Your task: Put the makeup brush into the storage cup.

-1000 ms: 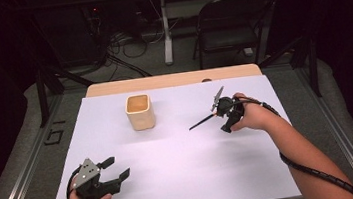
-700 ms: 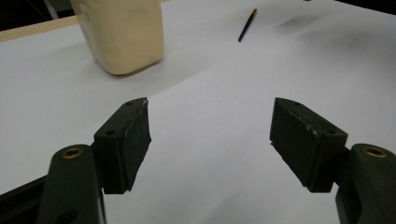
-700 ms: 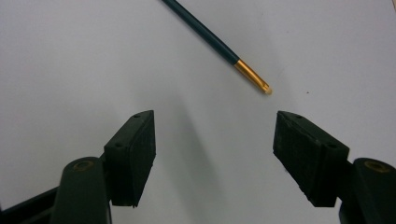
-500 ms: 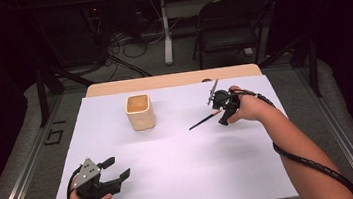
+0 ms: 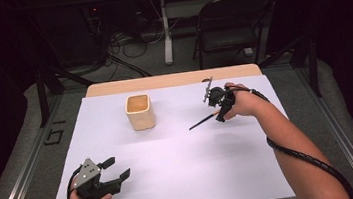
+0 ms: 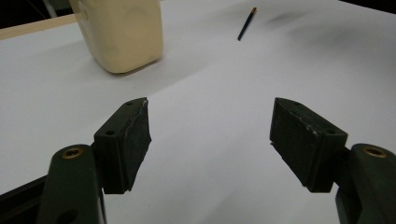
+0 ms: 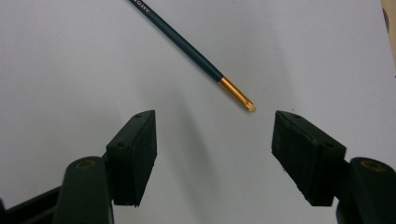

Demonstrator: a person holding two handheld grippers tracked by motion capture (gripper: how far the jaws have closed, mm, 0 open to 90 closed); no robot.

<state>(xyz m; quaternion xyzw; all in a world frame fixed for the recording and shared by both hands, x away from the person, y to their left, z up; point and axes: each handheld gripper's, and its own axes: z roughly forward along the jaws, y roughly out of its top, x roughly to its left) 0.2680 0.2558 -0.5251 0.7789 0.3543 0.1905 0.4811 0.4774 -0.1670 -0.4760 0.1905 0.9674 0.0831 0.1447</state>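
The right claw (image 5: 218, 106) hovers over the gold-tipped end of the dark paintbrush (image 5: 205, 120), its jaws spread wide and grasping nothing, so it seems placed for a pick-up. In the right gripper view the paintbrush (image 7: 187, 45) lies flat on the white bench (image 5: 183, 179), just ahead of the jaws and not between them. The left claw (image 5: 114, 169) rests near the front edge, also released, probably waiting. The cream cup (image 5: 140, 112) stands upright, well apart from the brush; its inside looks empty, perhaps meant to receive the brush.

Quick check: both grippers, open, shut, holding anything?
Left gripper: open, empty.
Right gripper: open, empty, above the brush on the table.
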